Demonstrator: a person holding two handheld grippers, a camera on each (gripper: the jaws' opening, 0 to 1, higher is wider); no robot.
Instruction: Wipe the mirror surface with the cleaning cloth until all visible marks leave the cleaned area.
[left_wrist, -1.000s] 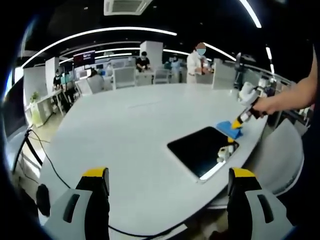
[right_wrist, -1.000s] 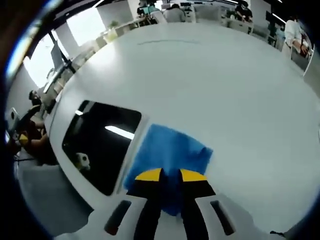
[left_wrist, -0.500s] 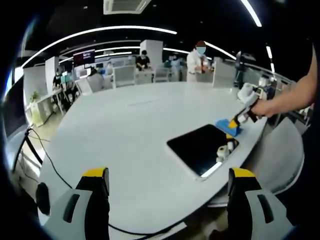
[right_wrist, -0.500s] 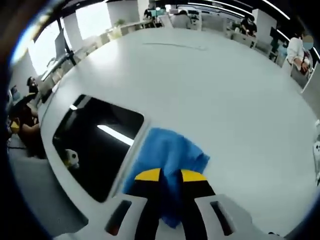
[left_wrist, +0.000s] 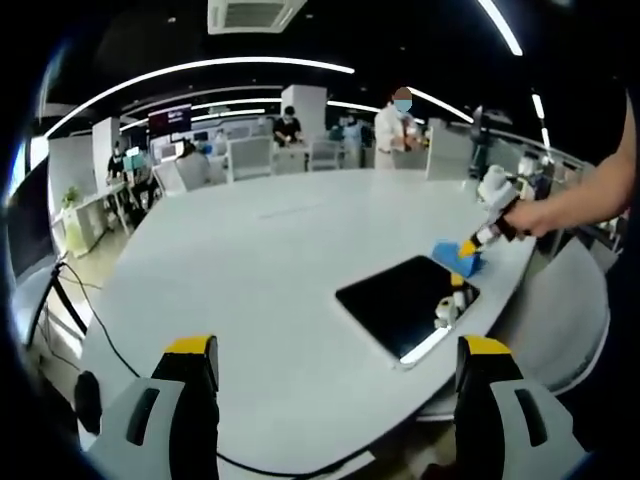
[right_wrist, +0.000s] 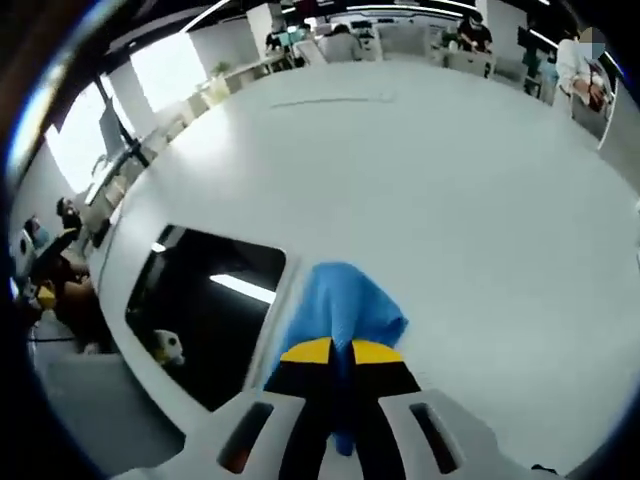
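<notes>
A dark rectangular mirror (left_wrist: 405, 303) (right_wrist: 205, 307) lies flat near the edge of a big white table (left_wrist: 260, 280). A blue cleaning cloth (right_wrist: 345, 310) (left_wrist: 455, 257) is pinched in my right gripper (right_wrist: 342, 352), just beside the mirror's far corner; most of the cloth hangs lifted from the table. In the left gripper view a person's hand holds that right gripper (left_wrist: 478, 240) at the mirror's far end. My left gripper (left_wrist: 335, 350) is open, well back from the mirror, with nothing between its jaws. The mirror reflects ceiling lights.
The white table (right_wrist: 450, 190) stretches wide beyond the mirror. Cables (left_wrist: 70, 300) hang off its left edge. Desks, chairs and several people (left_wrist: 400, 125) stand in the office behind. A chair (left_wrist: 565, 310) sits at the table's right edge.
The right gripper has lifted the cloth, which now bunches narrower beside the mirror's corner. The left gripper has held still.
</notes>
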